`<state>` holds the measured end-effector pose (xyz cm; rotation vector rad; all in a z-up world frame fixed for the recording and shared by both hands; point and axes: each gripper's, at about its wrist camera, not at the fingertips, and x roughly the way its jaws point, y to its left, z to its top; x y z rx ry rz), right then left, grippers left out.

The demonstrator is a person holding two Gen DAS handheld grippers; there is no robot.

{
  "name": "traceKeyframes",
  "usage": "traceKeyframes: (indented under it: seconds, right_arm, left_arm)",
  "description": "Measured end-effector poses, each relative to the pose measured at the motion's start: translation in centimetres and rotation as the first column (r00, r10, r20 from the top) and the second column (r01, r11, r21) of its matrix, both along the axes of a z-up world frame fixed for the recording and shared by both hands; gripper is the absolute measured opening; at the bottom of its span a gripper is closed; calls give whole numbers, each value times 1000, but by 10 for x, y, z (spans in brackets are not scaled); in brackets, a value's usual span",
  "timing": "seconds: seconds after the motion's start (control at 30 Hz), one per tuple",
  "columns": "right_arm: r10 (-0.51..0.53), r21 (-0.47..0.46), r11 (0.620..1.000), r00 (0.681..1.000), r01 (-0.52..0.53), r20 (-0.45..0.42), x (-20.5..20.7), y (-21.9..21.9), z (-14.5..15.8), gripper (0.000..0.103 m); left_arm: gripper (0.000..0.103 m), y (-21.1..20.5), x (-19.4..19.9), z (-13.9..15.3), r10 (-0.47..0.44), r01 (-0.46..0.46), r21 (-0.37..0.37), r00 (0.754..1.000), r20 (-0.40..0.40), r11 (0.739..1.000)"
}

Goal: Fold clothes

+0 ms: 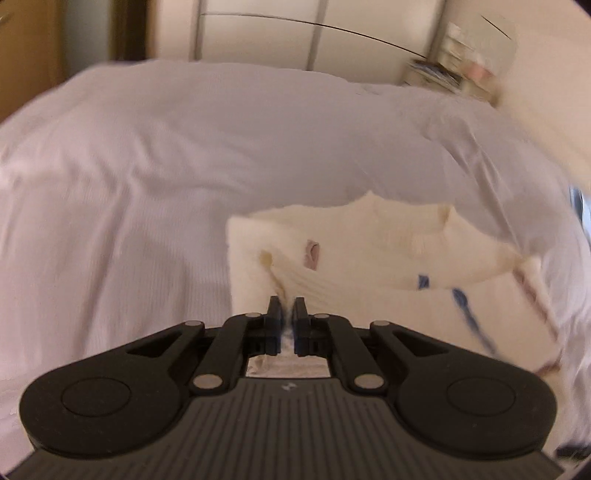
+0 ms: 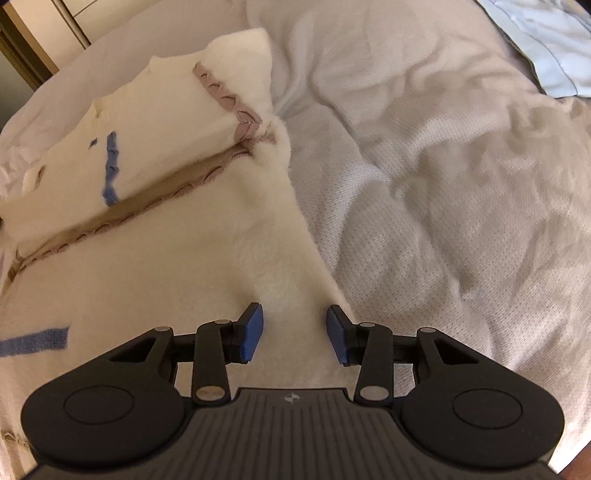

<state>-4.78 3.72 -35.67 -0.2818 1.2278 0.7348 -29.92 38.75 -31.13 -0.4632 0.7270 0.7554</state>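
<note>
While left tongs [image 1: 287,308] pinch the cream sweater [image 1: 369,240] | right tongs [image 2: 295,332] hover agape, empty, above it

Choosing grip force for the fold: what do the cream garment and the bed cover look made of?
Cream garment: seemingly fuzzy knit, wool or fleece, with matte nap, ribbed patch and stitched brown trim. Bed cover: probably cotton, matte with fine waffle texture and soft creases.

The garment [image 2: 155,258] is spread on the bed [image 2: 443,184], with one part folded over onto the rest at the far left of the right wrist view. A pillow [image 2: 546,48] is seen at the far right of the bed. A wardrobe [image 1: 258,33] stands behind the bed
</note>
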Motion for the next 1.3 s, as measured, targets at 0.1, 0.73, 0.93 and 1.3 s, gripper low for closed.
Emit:
traceKeyframes:
  seconds: [0.1,0.73,0.93,1.3]
  right_arm:
    - [-3,-19,1000,1000,3,15,-3,2,0,42]
    - [-48,-8,999,986,49,159,-33,28,28,44]
    - [-53,-108,992,987,70,154,-22,7,14,33]
    - [116,-91,991,974,-100,193,-70,-4,26,50]
  left_arm:
    - [4,9,10,-26,-58,58,-9,995,-76,998]
    - [19,-6,7,-33,-195,186,-78,974,-119,979]
    - [15,-22,-32,-14,-145,134,-172,988,-55,976]
    - [15,-136,-126,-24,-112,63,-260,977,-179,964]
